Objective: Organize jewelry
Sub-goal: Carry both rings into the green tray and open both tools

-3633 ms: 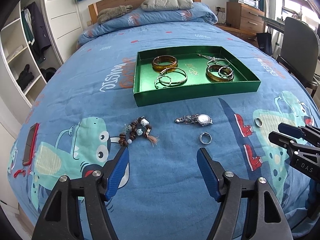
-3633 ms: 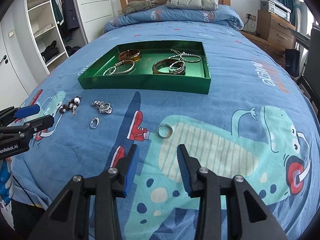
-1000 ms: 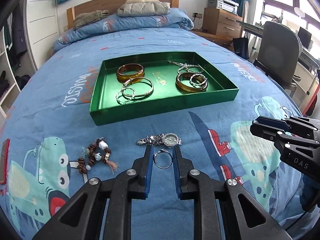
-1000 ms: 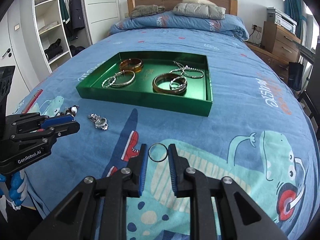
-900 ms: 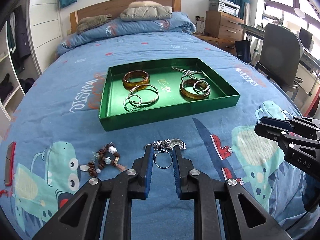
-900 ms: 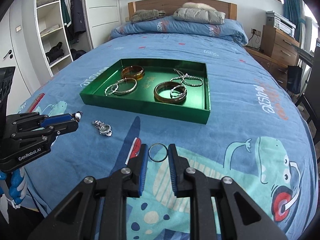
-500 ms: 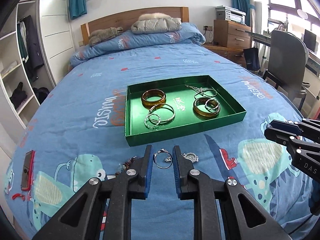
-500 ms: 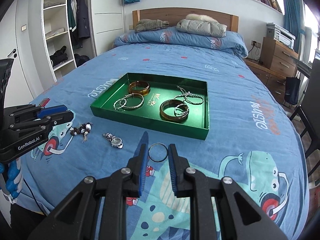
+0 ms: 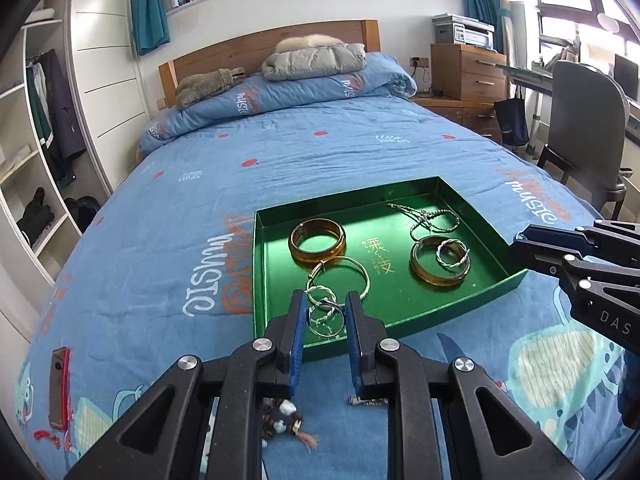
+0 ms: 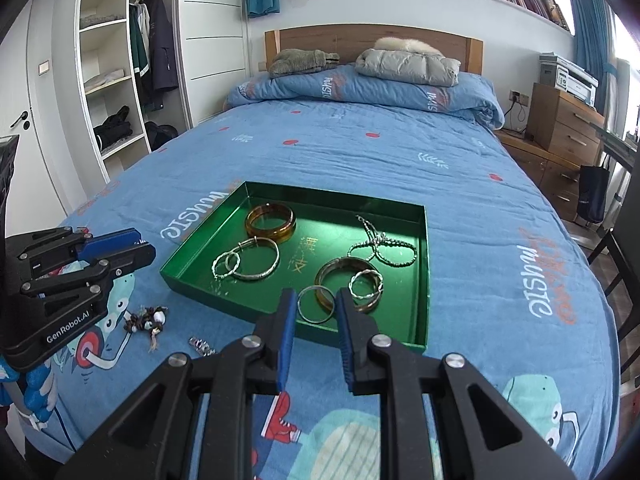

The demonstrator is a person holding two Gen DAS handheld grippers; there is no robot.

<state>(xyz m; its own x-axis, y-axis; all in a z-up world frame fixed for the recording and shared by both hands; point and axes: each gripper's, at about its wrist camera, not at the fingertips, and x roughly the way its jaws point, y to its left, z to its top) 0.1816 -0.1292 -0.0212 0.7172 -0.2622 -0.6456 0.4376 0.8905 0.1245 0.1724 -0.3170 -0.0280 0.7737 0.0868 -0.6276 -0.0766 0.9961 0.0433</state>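
Phone [image 9: 59, 388] lies flat on the bed [image 9: 180, 208] at the far left edge, well apart from everything else; not part of the sort.

Bead bracelet [image 10: 146, 322] on the quilt, near the front left corner of the green tray [image 10: 200, 294]. Not yet sorted. Watch [image 10: 202, 346] just right of it, mostly hidden behind the right tool's arm in the right wrist view.

Left tool [image 9: 326, 318]: clenched on a small silver ring [image 9: 327, 319], ring pinched edge-on between the blue pads. It hangs above the tray's near left corner, over the twisted silver hoops [image 9: 322, 294] already inside.

Tray contents, left to right: amber bangle [image 9: 317, 240], large silver hoop [image 9: 346, 278], chain necklace [image 9: 430, 218], brown bangle [image 9: 438, 266] with a twisted hoop lying on it.

Right tool [image 10: 316, 306]: clenched on a plain band ring [image 10: 316, 304], held above the tray's near right part, just in front of the brown bangle.

Risks, judged from here:
- Both rings are thin, round and gripped across the rim; slight twist could pop them free onto the quilt, where they would roll or sink into folds.
- Release from height could bounce a ring off the tray floor or over the low wall.
- Left ring dropped onto the hoops may tangle with them.
- Tray sits on soft bedding; pressing its rim could tip it.
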